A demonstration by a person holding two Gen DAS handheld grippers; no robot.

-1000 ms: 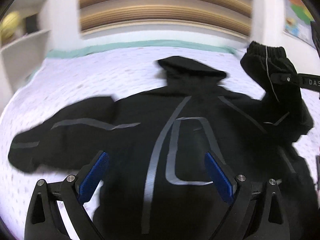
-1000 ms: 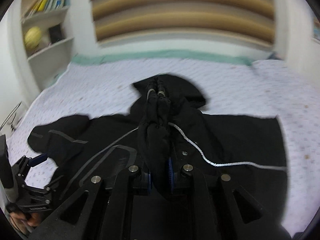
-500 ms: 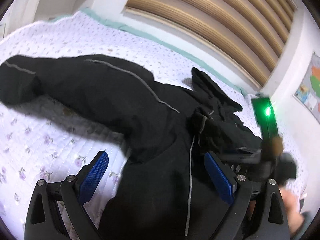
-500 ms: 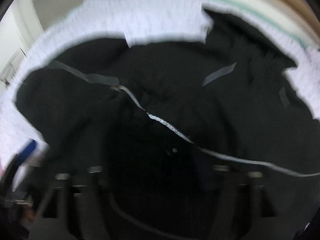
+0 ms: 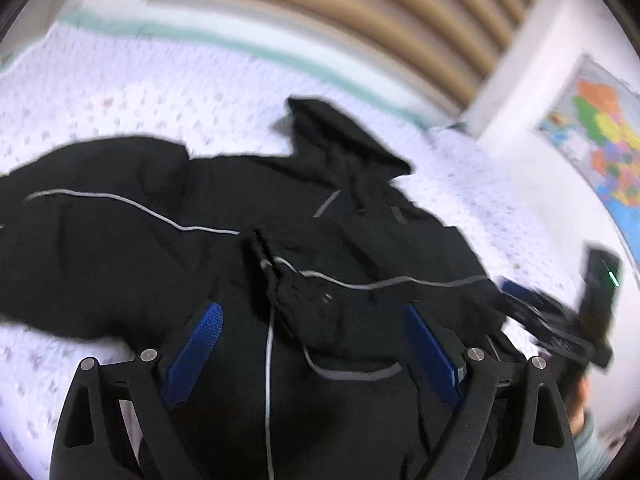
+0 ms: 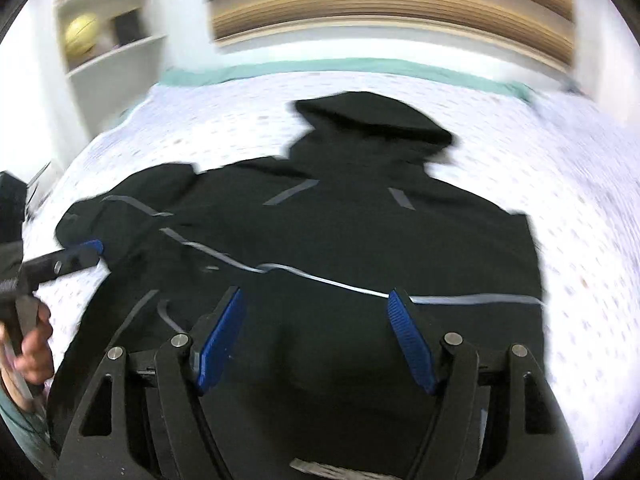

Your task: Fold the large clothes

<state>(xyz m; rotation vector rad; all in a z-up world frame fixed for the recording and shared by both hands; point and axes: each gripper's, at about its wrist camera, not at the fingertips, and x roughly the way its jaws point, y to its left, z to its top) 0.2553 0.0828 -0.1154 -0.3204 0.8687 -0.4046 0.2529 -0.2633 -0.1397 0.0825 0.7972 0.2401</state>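
My black hooded jacket (image 6: pixel 360 240) lies on the bed (image 6: pixel 560 184), right sleeve (image 5: pixel 380 292) folded across; left sleeve (image 5: pixel 80 232) and body remain. Right gripper (image 6: pixel 316 344) just opened, empty; left gripper (image 5: pixel 312 352) apart

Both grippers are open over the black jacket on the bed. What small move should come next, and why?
Probably the left gripper should reach for the left sleeve and close on it. The right sleeve already lies folded across the black jacket, and the right gripper, whose jaws have just been opening, holds nothing. The left sleeve is spread out on the bed, unfolded.
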